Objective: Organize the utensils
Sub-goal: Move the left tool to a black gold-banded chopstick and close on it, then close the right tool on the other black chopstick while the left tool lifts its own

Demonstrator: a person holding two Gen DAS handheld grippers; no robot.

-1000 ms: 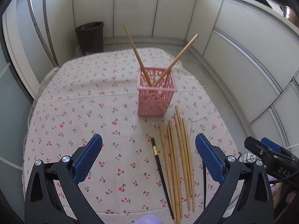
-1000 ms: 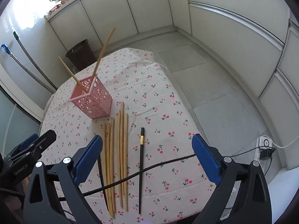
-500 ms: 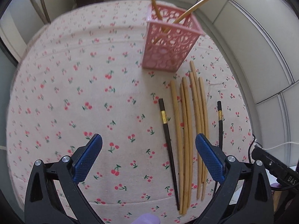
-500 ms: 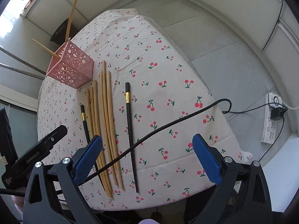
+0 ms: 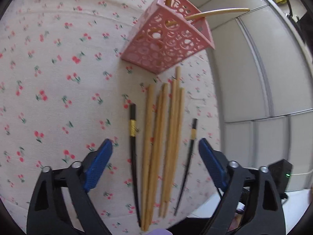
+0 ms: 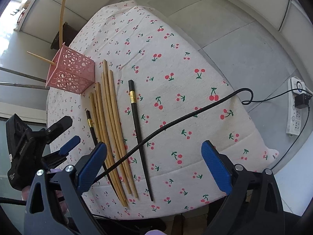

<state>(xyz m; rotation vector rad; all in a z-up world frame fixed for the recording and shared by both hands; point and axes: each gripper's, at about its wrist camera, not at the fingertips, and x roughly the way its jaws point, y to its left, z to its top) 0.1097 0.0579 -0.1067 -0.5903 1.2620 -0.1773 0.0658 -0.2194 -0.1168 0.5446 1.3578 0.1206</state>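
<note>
A pink perforated holder [image 5: 166, 41] stands on the cherry-print tablecloth [image 5: 58, 78] with two wooden chopsticks [image 5: 217, 12] in it; it also shows in the right wrist view [image 6: 70, 72]. Several wooden chopsticks [image 5: 164, 137] lie side by side before it, with one black chopstick [image 5: 133, 156] on their left and another [image 5: 188, 156] on their right. My left gripper [image 5: 155, 164] is open and empty, low over the chopsticks' near ends. My right gripper [image 6: 154, 166] is open and empty above the table's near edge, over the right black chopstick [image 6: 137, 121].
A black cable [image 6: 185, 115] crosses the table over the chopsticks. A power strip [image 6: 296, 107] lies on the floor at the right. A dark bin [image 6: 64, 35] stands behind the table. White cabinets [image 5: 264, 68] line the wall.
Both grippers have moved down and closer to the lying chopsticks. The left one has shifted right and now straddles the bundle. Both have stayed open.
</note>
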